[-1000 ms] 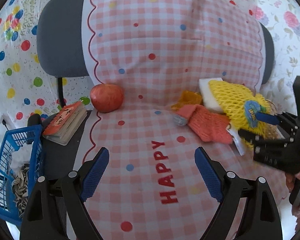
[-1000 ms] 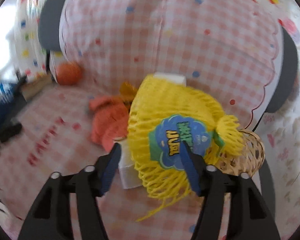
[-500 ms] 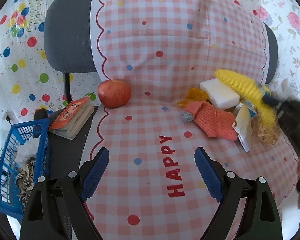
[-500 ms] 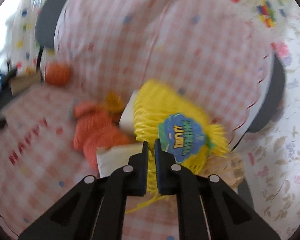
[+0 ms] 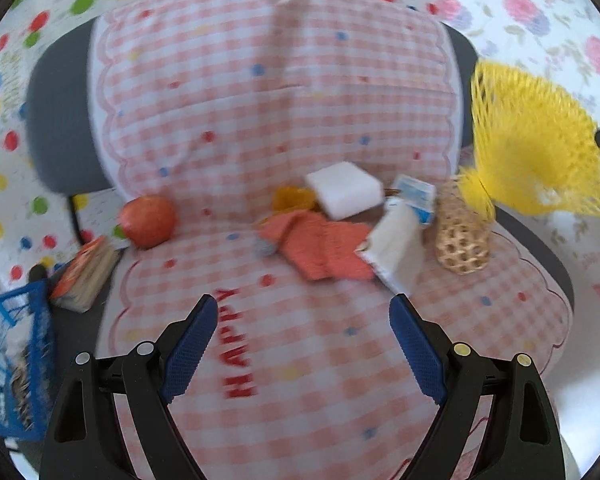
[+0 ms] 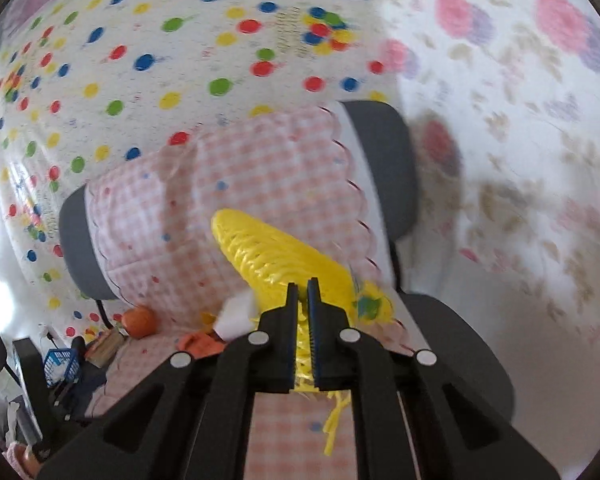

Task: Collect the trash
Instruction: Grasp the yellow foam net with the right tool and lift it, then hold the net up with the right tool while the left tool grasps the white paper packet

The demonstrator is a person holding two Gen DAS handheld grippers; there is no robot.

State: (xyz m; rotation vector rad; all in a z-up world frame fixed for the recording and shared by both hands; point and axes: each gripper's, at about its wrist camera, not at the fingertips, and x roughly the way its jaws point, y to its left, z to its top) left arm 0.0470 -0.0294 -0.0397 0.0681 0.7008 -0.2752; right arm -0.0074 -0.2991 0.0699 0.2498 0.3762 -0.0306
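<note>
Left wrist view: we see a blue basket (image 5: 18, 364) beside the chair (image 5: 58, 128), its contents too blurred to name, and our left gripper (image 5: 300, 348) hangs wide open and empty over the checked cover (image 5: 300, 360). Our right gripper (image 6: 303, 304) is clamped on the yellow mesh net (image 5: 534, 148), a crumpled, fanned-out bag lifted clear of the seat's clutter, at right.

Grey office chair (image 5: 56, 128) draped in pink gingham cloth (image 5: 260, 92); polka-dot sheet (image 6: 148, 52) and floral sheet (image 6: 520, 92) hung behind; daylight at left.
</note>
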